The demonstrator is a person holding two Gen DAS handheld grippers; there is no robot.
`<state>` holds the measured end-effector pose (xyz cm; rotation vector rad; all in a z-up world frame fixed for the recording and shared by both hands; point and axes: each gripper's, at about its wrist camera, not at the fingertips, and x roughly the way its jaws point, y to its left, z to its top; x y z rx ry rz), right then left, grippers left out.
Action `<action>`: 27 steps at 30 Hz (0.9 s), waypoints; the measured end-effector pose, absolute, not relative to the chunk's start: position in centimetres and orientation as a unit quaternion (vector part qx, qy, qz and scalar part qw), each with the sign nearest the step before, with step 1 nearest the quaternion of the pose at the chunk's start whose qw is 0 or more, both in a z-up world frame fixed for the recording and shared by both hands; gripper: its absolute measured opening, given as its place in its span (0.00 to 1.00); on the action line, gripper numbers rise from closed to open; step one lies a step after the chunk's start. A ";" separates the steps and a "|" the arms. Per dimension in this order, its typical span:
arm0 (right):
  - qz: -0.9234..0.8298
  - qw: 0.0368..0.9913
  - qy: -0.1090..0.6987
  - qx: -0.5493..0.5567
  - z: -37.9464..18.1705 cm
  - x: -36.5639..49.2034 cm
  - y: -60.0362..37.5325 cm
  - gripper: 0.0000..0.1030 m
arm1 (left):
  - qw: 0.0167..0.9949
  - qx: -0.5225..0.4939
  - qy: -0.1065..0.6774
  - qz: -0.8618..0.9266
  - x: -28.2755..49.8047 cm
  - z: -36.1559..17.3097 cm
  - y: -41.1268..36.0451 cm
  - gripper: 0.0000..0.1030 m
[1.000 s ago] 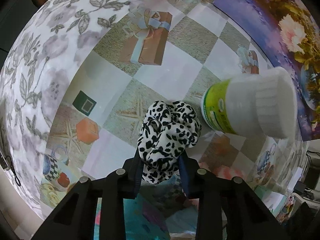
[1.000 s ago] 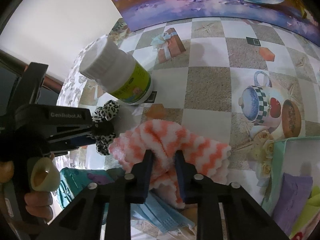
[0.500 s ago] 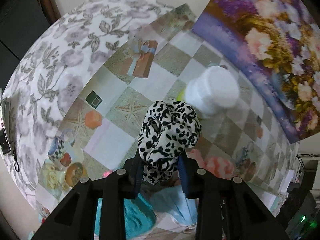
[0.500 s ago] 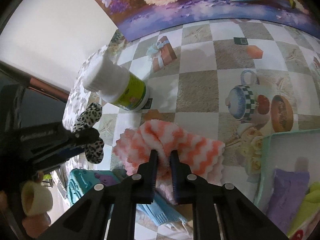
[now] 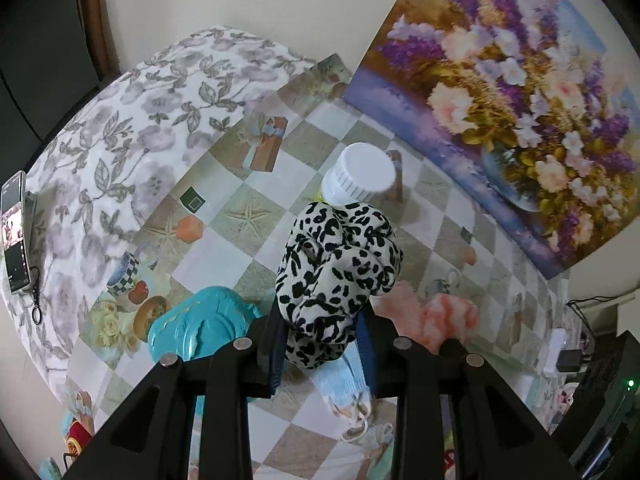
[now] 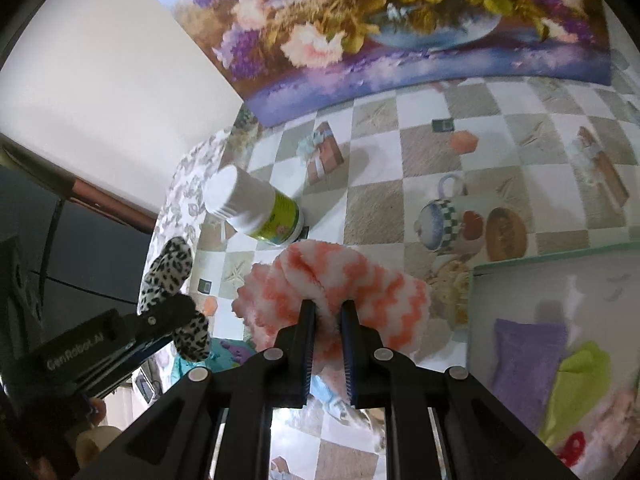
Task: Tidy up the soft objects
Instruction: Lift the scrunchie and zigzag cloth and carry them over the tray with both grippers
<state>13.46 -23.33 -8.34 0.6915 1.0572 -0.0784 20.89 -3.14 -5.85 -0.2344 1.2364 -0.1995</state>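
Note:
My left gripper [image 5: 322, 320] is shut on a black-and-white leopard-print scrunchie [image 5: 336, 272], held up above the checkered tablecloth. From the right wrist view the same scrunchie [image 6: 170, 276] shows at the left in the left gripper [image 6: 176, 312]. My right gripper [image 6: 328, 312] is shut on a fluffy orange-and-white zigzag cloth [image 6: 332, 284], lifted off the table; the left wrist view catches that cloth [image 5: 444, 316] at lower right. A pale green box [image 6: 474, 280] at the right holds a purple cloth [image 6: 524, 356] and a lime cloth [image 6: 580, 384].
A white bottle with a green label [image 6: 256, 208] stands on the table behind both grippers. A teal packet [image 5: 196, 332] and a light blue face mask [image 5: 344, 384] lie below. A flower painting [image 5: 516, 92] leans on the wall. A phone [image 5: 14, 236] rests at the left edge.
Both grippers have risen from the table with their soft items. The right jaws closed tighter on the orange-and-white cloth, and the table and bottle now look farther away.

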 end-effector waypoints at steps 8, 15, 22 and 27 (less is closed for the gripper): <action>-0.042 0.825 0.462 0.324 -4.9 11.3 -23.9 0.13 | 0.805 -0.122 0.570 -0.114 18.9 -4.7 -2.1 0.32; -0.051 0.840 0.435 0.321 -2.0 8.8 -23.7 0.13 | 0.813 -0.124 0.554 -0.133 16.5 -3.1 -1.9 0.32; -0.076 0.849 0.422 0.310 -0.5 5.8 -23.4 0.13 | 0.815 -0.114 0.548 -0.153 14.0 -2.6 -2.6 0.32; -0.095 0.855 0.405 0.310 0.3 3.8 -23.9 0.13 | 0.811 -0.104 0.551 -0.166 12.4 -2.9 -3.6 0.32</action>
